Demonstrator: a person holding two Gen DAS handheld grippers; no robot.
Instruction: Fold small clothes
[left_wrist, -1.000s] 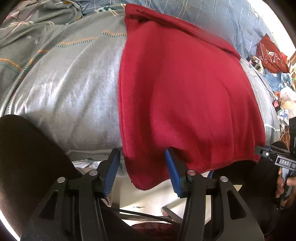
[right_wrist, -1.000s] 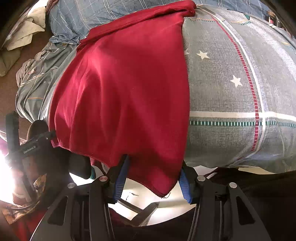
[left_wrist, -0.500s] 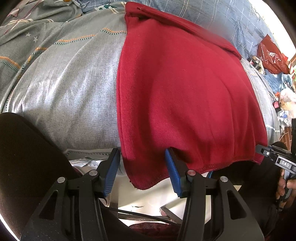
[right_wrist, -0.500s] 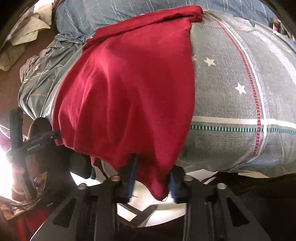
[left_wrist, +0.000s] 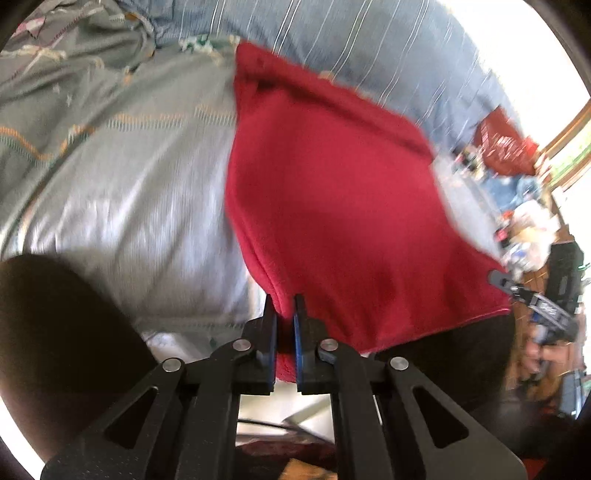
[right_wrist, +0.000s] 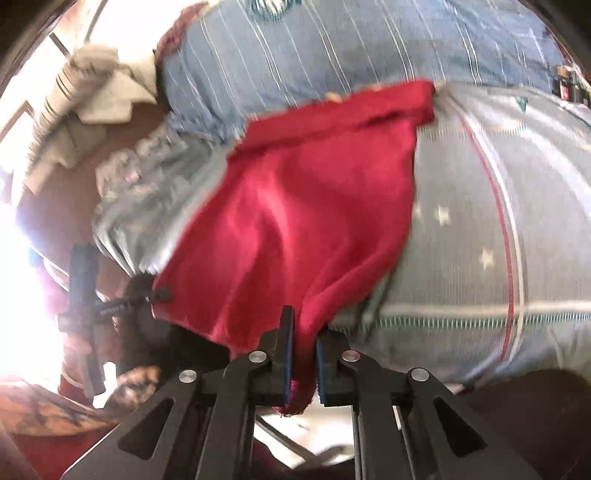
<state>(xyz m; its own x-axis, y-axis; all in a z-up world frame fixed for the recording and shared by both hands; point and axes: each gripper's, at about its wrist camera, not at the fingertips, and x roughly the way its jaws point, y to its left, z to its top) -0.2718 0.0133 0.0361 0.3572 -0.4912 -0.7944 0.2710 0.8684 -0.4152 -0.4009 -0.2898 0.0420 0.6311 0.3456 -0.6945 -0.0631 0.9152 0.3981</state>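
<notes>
Red knit between the jaws: the left gripper (left_wrist: 284, 325) has its jaws pressed together on the near left corner of the red garment (left_wrist: 332, 206); a tuft of hem sticks out below the blue pads (left_wrist: 298, 343).
Right side: the right gripper (right_wrist: 302, 339) pinches the other near corner in the same way, with frayed hem hanging under its jaws.
Where the garment is: spread on the bed (left_wrist: 122, 221), its far edge up by the blue striped pillow (left_wrist: 351, 44), its near edge lifted off the grey star-print bedsheet (right_wrist: 480, 229) at both pinched corners.
Step in hand, as I judge it: carrying the near hem over to the far edge for a first fold.
Doing it well: raise both corners level and together, keep the hem taut between the grippers so the middle does not sag, lay it edge to edge, and release only once the cloth lies flat.
Risk: the cloth bunches in ridges near the right jaws; uneven pull could set a crooked crease.
Blur: both views are smeared, so fine detail is uncertain.
Containers: none can be made out; the clutter beyond the bed is too blurred to name.
</notes>
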